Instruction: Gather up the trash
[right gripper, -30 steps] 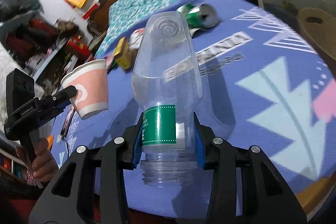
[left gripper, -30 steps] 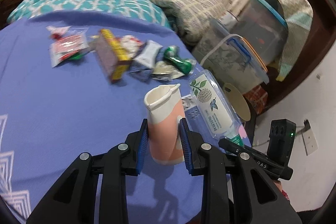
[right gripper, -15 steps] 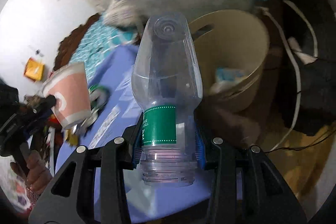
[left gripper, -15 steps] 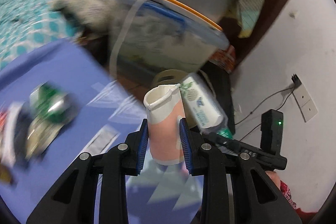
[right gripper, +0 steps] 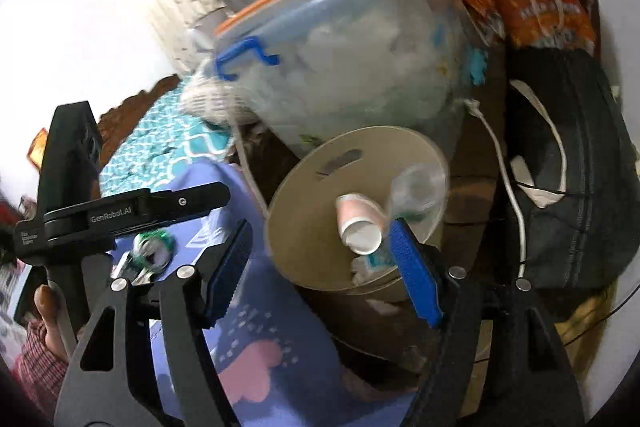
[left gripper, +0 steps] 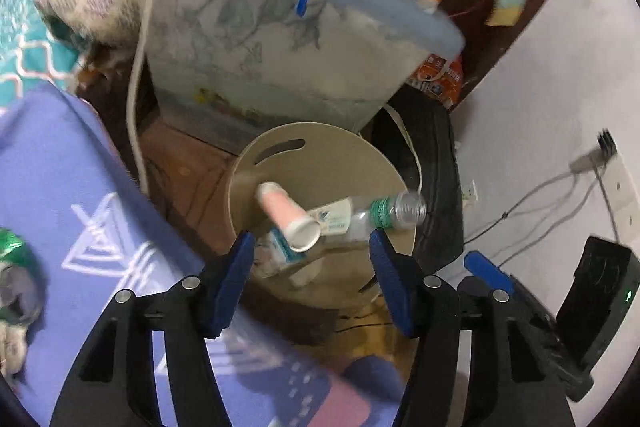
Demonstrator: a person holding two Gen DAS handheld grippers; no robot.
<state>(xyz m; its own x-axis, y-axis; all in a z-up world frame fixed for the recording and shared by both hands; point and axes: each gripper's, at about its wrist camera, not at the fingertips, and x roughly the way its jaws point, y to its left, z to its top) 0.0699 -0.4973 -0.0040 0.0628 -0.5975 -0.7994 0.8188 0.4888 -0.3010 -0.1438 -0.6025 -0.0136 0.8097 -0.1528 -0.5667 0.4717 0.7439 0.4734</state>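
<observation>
Left gripper [left gripper: 310, 247]: jaws apart, just been opening, nothing between them. Purple bedspread [left gripper: 60, 187] lies to its left and below, a crushed green can [left gripper: 12, 247] at the far left edge still uncollected. Straight ahead and below the fingertips: beige bin [left gripper: 280, 147], mouth up, placed off the bed edge so trash can drop in. Pink paper cup [left gripper: 286, 213] lies tilted in the bin mouth, rim toward the camera; probably mid-fall or resting on earlier trash, cannot tell which. To its right, clear plastic bottle [left gripper: 380, 213], green label, over the bin's right rim

Right gripper [right gripper: 320, 267]: jaws apart, just been opening, empty; cup and blurred bottle ahead, inside the bin. Both releases judged done; the can looks next
</observation>
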